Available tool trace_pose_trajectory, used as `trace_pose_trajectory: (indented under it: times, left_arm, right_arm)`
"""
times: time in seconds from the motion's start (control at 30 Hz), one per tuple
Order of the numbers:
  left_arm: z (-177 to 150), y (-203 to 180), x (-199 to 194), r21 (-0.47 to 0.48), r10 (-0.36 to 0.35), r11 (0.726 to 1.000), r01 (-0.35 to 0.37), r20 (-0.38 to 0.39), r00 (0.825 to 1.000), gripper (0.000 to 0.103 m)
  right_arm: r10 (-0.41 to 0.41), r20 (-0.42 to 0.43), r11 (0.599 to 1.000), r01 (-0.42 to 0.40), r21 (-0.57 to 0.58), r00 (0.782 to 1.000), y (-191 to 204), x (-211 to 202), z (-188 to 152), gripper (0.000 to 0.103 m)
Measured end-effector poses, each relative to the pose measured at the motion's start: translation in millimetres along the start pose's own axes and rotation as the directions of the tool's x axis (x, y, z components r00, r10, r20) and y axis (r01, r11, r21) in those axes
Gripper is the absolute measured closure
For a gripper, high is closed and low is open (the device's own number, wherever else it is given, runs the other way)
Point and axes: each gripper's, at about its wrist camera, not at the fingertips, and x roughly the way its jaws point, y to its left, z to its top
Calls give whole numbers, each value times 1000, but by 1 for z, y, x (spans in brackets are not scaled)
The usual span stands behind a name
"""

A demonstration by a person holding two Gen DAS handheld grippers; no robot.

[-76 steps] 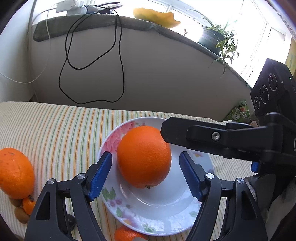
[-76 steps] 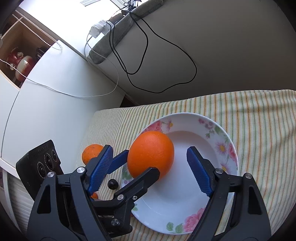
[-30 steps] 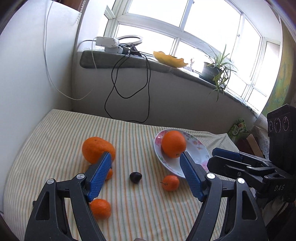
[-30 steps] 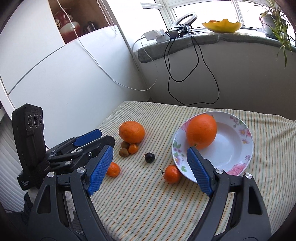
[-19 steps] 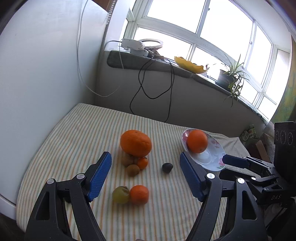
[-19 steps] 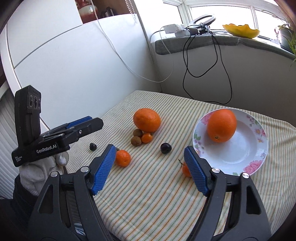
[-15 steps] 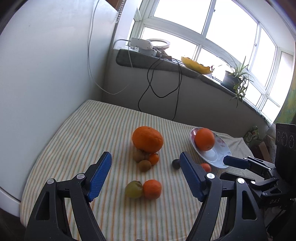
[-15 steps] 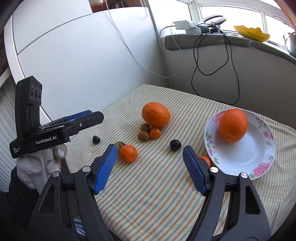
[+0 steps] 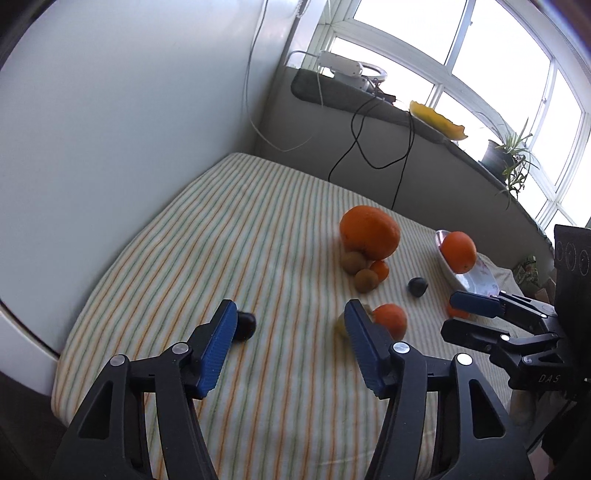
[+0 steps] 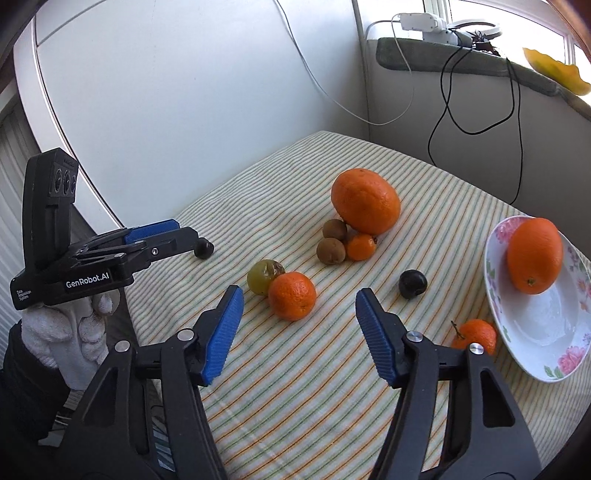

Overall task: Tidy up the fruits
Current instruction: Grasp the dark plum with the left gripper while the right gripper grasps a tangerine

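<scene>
- Left gripper (image 9: 290,338): jaws apart and empty; they have just been closing. A small dark fruit (image 9: 244,325) lies on the cloth just beyond the tip of its left finger; contact cannot be determined. In the right wrist view the same gripper (image 10: 168,236) appears at the left edge, held by a white-gloved hand (image 10: 70,339), with the dark fruit (image 10: 204,250) at its fingertips.
- Right gripper (image 10: 297,325): jaws apart and empty; they have also just been closing. It hangs above the cloth, and a mandarin (image 10: 291,295) lies just beyond the gap between its fingers.
- Striped tablecloth (image 10: 424,206): carries all loose fruit.
- Large orange (image 10: 365,201): rests on the cloth near the centre. Two brown kiwis (image 10: 331,250) and a small mandarin (image 10: 361,246) sit against its near side.
- Green-yellow fruit (image 10: 263,276): touches the mandarin in front of the right gripper.
- Dark plum (image 10: 412,283): lies alone between the central cluster and the plate.
- Floral plate (image 10: 554,332): stands at the right side of the cloth and holds one orange (image 10: 534,255) against its far rim.
- Stemmed mandarin (image 10: 474,334): lies on the cloth just beside the plate's near-left rim.
- Windowsill (image 10: 443,55): holds a white power adapter (image 10: 419,21), from which black cables (image 10: 447,110) hang down the wall.
</scene>
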Motion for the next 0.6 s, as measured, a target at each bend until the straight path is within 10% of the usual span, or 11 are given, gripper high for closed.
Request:
trace_pose_trajectory:
  times: [0.6]
  left_arm:
    - [-10,31,29,-51,7,999,-10,-62,998,52]
  right_arm:
    - [13,-101,998,-19,-60,995,8,46,3,41]
